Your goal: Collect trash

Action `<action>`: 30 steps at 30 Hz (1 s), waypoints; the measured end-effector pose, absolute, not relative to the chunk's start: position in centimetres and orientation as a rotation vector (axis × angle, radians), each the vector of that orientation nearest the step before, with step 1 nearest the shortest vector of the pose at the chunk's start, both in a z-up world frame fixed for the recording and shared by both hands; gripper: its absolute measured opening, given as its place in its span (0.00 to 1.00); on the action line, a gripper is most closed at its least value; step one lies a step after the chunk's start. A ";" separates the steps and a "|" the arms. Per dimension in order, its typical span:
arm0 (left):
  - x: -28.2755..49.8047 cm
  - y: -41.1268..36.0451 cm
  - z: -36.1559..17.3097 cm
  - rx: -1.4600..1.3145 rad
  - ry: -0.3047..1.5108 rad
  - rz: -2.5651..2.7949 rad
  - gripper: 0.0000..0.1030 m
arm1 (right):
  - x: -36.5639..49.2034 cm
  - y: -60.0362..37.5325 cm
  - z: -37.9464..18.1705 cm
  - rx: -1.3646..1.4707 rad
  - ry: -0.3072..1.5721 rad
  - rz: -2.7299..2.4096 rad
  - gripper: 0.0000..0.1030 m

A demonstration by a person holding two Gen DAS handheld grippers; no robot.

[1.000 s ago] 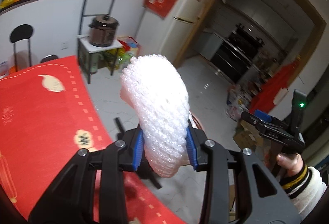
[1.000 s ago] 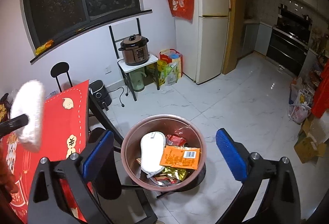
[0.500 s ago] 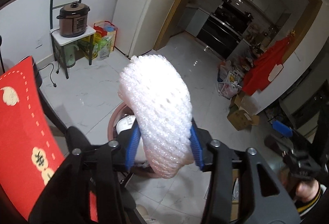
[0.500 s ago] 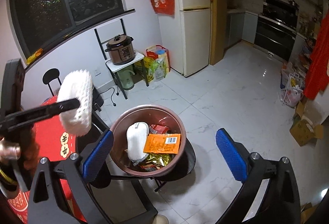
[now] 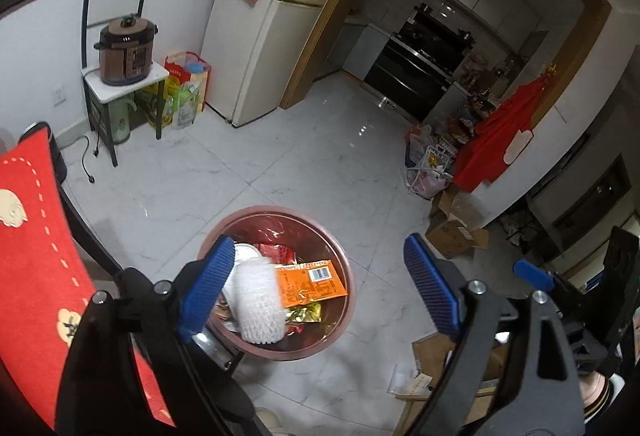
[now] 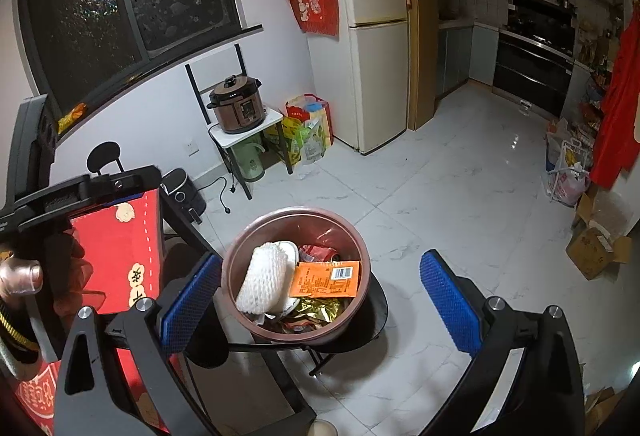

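Observation:
A round copper-coloured trash bin (image 5: 344, 276) (image 6: 236, 256) stands on a black stool on the floor. Inside it lie a white foam net sleeve (image 5: 258, 306) (image 6: 262, 282), an orange packet (image 5: 310, 284) (image 6: 324, 278), gold foil and other wrappers. My left gripper (image 5: 320, 288) is open and empty above the bin, its blue pads wide apart. My right gripper (image 6: 320, 302) is also open and empty, over the bin's near side. The left gripper's black body (image 6: 80, 192) shows at the left of the right wrist view.
A table with a red cloth (image 5: 32, 260) (image 6: 120, 248) stands left of the bin. A pressure cooker (image 6: 238, 110) sits on a small stand by the wall, bags beside it, then a fridge (image 6: 372, 44). Cardboard boxes (image 6: 598, 246) lie at the right.
The left gripper moved from over the table to above the bin, opened, and let go of the white foam net, which now lies in the bin. The right gripper stayed open.

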State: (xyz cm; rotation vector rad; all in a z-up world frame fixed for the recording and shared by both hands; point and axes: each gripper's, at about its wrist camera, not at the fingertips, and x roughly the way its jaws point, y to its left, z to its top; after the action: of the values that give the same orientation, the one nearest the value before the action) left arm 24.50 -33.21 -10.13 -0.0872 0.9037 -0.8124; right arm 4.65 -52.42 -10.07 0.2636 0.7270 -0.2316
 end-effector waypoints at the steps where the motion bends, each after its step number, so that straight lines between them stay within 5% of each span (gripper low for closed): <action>1: 24.2 -32.9 -9.8 -0.082 0.904 -0.817 0.83 | 4.6 -52.2 -9.8 0.261 0.725 -0.234 0.95; 12: 20.4 -25.5 -4.1 0.033 0.755 -0.715 0.93 | 4.4 -47.5 -5.2 0.201 0.662 -0.237 0.95; 30: 14.5 -12.4 3.7 0.097 0.550 -0.523 0.94 | 3.1 -37.8 0.5 0.056 0.591 -0.282 0.95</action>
State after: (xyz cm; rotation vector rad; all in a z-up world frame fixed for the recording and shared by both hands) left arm 14.52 -12.45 3.69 0.0970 0.5501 -0.5232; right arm 3.12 -37.80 0.55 0.0556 0.5909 -0.2816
